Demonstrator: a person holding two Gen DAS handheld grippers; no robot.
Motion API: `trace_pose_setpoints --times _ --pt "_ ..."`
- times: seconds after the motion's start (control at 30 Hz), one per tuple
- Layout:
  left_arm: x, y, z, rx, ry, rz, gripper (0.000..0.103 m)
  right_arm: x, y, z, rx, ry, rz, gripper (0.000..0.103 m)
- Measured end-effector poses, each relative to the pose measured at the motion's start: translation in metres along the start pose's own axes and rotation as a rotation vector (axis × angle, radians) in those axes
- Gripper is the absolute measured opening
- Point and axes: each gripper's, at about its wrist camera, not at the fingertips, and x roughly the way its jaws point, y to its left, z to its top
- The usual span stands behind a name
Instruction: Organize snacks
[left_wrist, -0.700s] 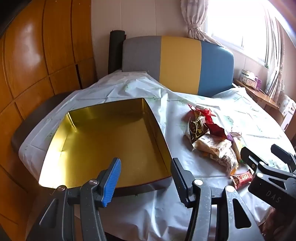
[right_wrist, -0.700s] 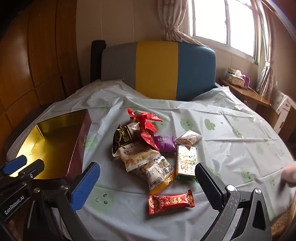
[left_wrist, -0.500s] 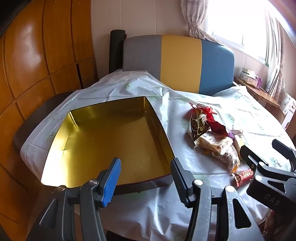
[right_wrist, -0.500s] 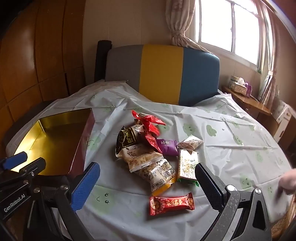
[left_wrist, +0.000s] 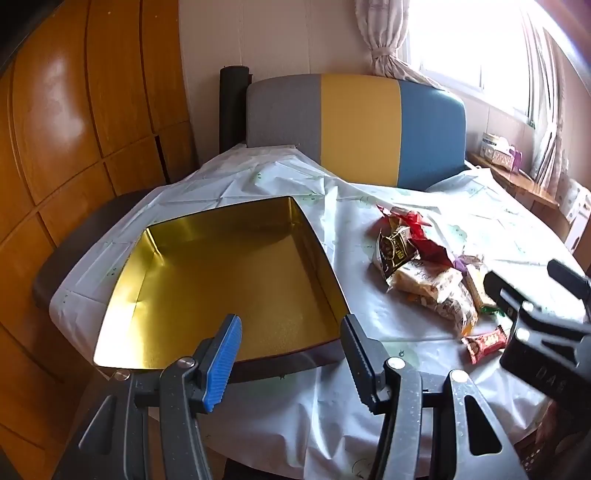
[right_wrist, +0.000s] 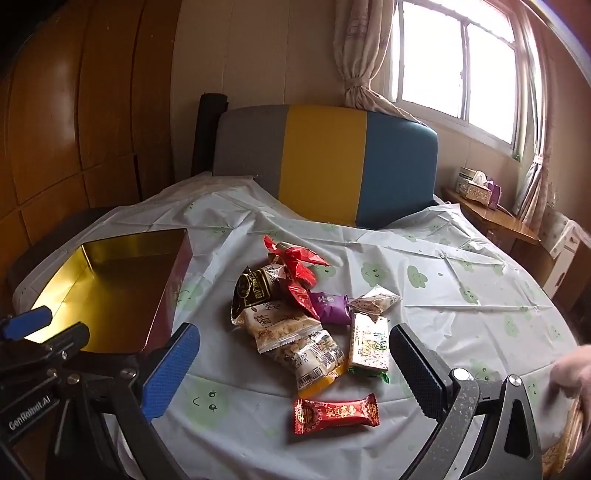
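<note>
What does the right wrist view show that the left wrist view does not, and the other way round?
Only the right wrist view: the purple packet in full, the green-edged packet whole, open window panes, and part of a hand at the right edge.
Only the left wrist view: the tin's whole gold floor, empty, and its near rim.
Both: the tin, the snack pile, the red candy bar lying apart from it, the tricolour chair, and both grippers, left and right, open and holding nothing.

hand (right_wrist: 574, 373): cut off at right edge
wrapper print (right_wrist: 334, 412): too small to read
tin (right_wrist: 110, 291): near corner behind left gripper (right_wrist: 44, 332)
</note>
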Motion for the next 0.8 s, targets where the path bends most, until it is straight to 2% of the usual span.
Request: trace_pose_setpoints --times 0.5,0.8 --pt "-0.003 -0.005 -0.008 0.009 0.026 -0.012 0.057 -0.008 -0.015 0.001 0.017 -0.031 -0.021 0.103" --pt "-0.014 -0.012 -0.006 0.036 0.002 -0.006 0.057 -0.018 -0.030 0.007 0.046 -0.057 -0.033 0.103"
